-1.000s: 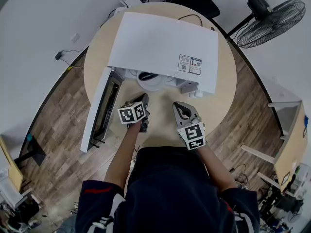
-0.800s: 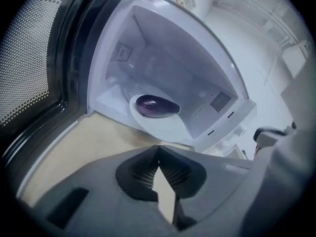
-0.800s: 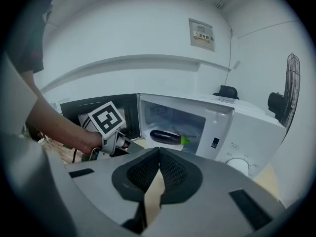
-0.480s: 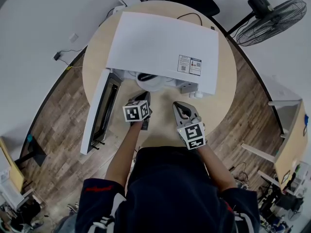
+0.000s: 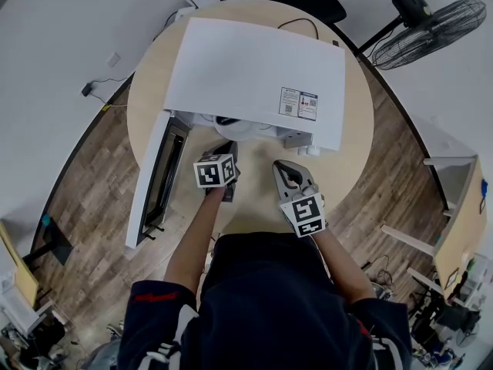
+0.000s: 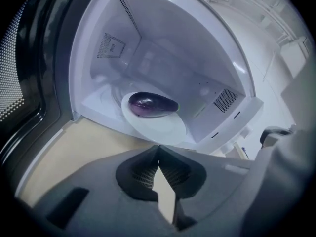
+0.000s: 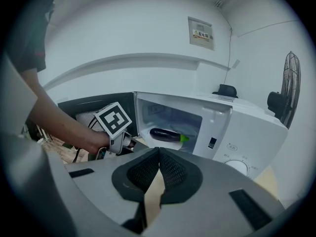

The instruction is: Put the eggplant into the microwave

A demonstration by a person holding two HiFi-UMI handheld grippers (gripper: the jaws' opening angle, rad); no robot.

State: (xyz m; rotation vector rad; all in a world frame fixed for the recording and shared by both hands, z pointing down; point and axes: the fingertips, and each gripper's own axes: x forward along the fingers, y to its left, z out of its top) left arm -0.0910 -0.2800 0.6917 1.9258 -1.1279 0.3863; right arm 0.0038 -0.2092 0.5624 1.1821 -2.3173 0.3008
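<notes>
- Eggplant (image 6: 152,104), plate (image 6: 163,128) and microwave (image 5: 254,75) all rest on the round wooden table (image 5: 350,156).
- The white microwave takes up most of the tabletop, with its cavity open.
- Its door (image 5: 150,183) is swung wide to the left.
- The left gripper (image 5: 228,149) hovers just in front of the opening, jaws pressed together on nothing.
- The right gripper (image 5: 283,169) hangs beside it, jaws likewise together and empty.
- The white plate lies on the cavity floor, its edge poking past the front sill.
- The dark purple eggplant lies lengthwise on that plate inside the cavity, green stem toward the control-panel side.
</notes>
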